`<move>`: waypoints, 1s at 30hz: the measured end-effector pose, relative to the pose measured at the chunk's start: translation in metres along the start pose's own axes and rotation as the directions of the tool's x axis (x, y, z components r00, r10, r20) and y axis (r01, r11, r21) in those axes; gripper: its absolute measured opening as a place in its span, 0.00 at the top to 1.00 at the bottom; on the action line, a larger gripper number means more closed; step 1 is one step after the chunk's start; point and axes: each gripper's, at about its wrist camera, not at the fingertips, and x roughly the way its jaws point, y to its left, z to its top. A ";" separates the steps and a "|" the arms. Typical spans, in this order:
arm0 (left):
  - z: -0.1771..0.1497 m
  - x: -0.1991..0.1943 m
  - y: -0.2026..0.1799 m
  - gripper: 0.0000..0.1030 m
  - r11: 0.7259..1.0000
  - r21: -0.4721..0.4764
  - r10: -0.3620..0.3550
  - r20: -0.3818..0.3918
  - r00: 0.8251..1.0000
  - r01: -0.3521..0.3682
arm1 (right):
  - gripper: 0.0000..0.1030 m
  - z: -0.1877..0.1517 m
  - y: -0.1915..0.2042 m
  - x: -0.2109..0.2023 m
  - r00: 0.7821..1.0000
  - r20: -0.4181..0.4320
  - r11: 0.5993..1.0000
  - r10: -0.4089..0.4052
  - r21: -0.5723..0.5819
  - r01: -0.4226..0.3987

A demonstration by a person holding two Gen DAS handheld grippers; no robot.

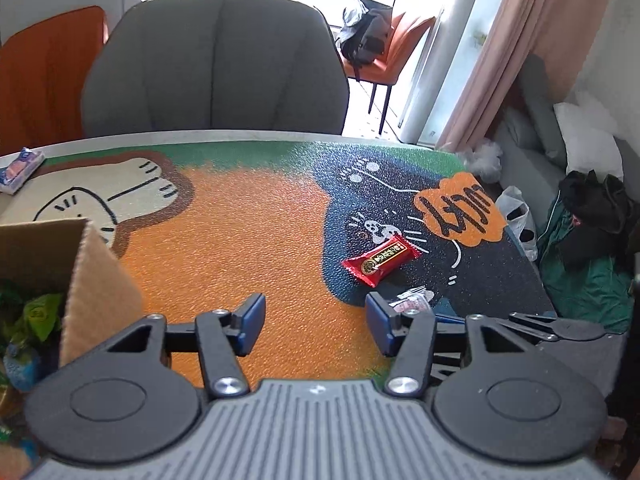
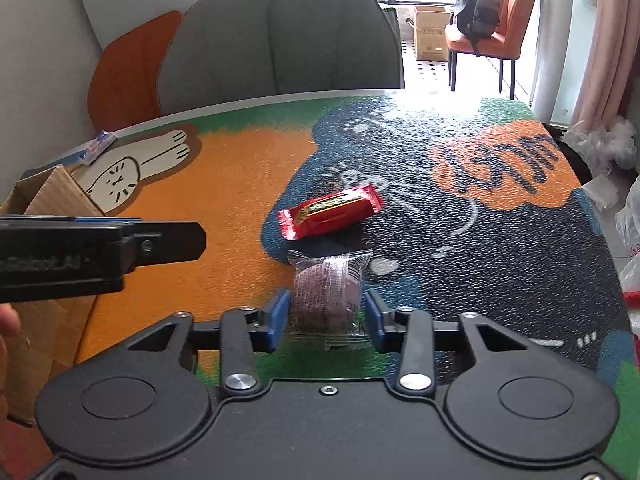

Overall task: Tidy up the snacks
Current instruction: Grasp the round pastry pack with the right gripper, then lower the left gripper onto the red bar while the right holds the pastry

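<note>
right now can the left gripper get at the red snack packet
Probably yes. The red snack packet lies flat on the table mat, ahead and to the right of the left gripper, whose jaws are apart and empty. Nothing lies between them; the clear-wrapped snack sits nearer, off to the side.

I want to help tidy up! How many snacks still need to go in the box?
Some wrapped snacks are already in the cardboard box. The right gripper has a clear-wrapped snack between its fingers, though I can't tell if it is gripped yet. The left gripper is open and empty. The red snack waits on the table mat. So two are left.
</note>
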 end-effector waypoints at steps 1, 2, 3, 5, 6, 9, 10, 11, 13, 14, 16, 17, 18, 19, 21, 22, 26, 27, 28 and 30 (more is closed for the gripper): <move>0.001 0.003 -0.002 0.47 1.000 0.006 -0.002 -0.006 1.000 0.002 | 0.65 0.000 -0.003 -0.001 1.000 0.001 1.000 -0.005 0.002 0.005; 0.003 0.006 -0.005 0.47 1.000 0.015 -0.003 -0.011 1.000 0.003 | 0.66 0.001 -0.007 -0.002 1.000 0.001 1.000 -0.008 0.006 0.008; 0.004 0.009 -0.008 0.47 1.000 0.024 -0.004 -0.014 1.000 0.004 | 0.66 0.001 -0.011 -0.003 1.000 0.002 1.000 -0.011 0.011 0.011; 0.007 0.016 -0.013 0.47 0.999 0.038 -0.003 -0.024 1.000 0.004 | 0.66 0.001 -0.020 -0.006 1.000 0.002 0.999 -0.025 0.022 0.025; 0.008 0.021 -0.016 0.47 0.999 0.043 -0.005 -0.028 1.000 0.006 | 0.66 0.001 -0.023 -0.006 0.999 0.004 0.999 -0.035 0.026 0.035; 0.012 0.032 -0.024 0.47 0.998 0.058 -0.009 -0.037 0.999 0.011 | 0.66 0.002 -0.036 -0.009 0.998 0.011 0.997 -0.060 0.042 0.060; 0.013 0.035 -0.027 0.47 0.998 0.066 -0.009 -0.040 0.999 0.012 | 0.66 0.002 -0.041 -0.010 0.998 0.014 0.997 -0.066 0.049 0.065; 0.014 0.039 -0.030 0.47 0.997 0.074 -0.010 -0.043 0.999 0.014 | 0.67 0.002 -0.044 -0.011 0.997 0.017 0.996 -0.071 0.053 0.070; 0.015 0.047 -0.035 0.47 0.996 0.083 -0.007 -0.050 0.999 0.012 | 0.67 0.002 -0.050 -0.011 0.996 0.023 0.995 -0.081 0.061 0.079; 0.015 0.050 -0.037 0.47 0.996 0.085 -0.008 -0.054 0.998 0.012 | 0.67 0.002 -0.053 -0.012 0.996 0.025 0.994 -0.085 0.065 0.083; 0.016 0.058 -0.041 0.47 0.996 0.091 -0.005 -0.062 0.998 0.011 | 0.67 0.002 -0.058 -0.011 0.995 0.028 0.993 -0.091 0.074 0.089; 0.017 0.061 -0.043 0.47 0.995 0.096 -0.001 -0.065 0.998 0.007 | 0.67 0.002 -0.060 -0.011 0.995 0.029 0.993 -0.095 0.079 0.093; 0.017 0.064 -0.044 0.47 0.995 0.098 0.001 -0.067 0.998 0.005 | 0.67 0.002 -0.063 -0.012 0.994 0.030 0.992 -0.101 0.084 0.098; 0.018 0.068 -0.045 0.47 0.995 0.099 0.004 -0.070 0.998 0.003 | 0.66 0.003 -0.066 -0.012 0.994 0.031 0.991 -0.107 0.090 0.104; 0.019 0.073 -0.047 0.47 0.995 0.103 0.013 -0.072 0.997 -0.006 | 0.65 0.003 -0.069 -0.012 0.992 0.034 0.989 -0.121 0.095 0.117; 0.019 0.074 -0.049 0.47 0.994 0.107 0.016 -0.066 0.998 -0.009 | 0.60 0.003 -0.071 -0.012 0.991 0.037 0.988 -0.127 0.096 0.123; 0.022 0.083 -0.055 0.47 0.993 0.121 0.014 -0.058 0.998 -0.007 | 0.57 0.002 -0.075 -0.011 0.989 0.039 0.985 -0.140 0.103 0.136; 0.023 0.085 -0.056 0.47 0.993 0.118 0.010 -0.058 0.998 -0.003 | 0.57 0.002 -0.075 -0.010 0.989 0.037 0.985 -0.141 0.103 0.137; 0.024 0.085 -0.057 0.47 0.993 0.119 0.001 -0.053 0.999 0.005 | 0.56 0.002 -0.075 -0.009 0.989 0.037 0.985 -0.143 0.101 0.139; 0.024 0.087 -0.061 0.47 0.990 0.139 -0.001 -0.041 0.999 0.007 | 0.56 0.001 -0.076 -0.007 0.989 0.032 0.985 -0.143 0.104 0.139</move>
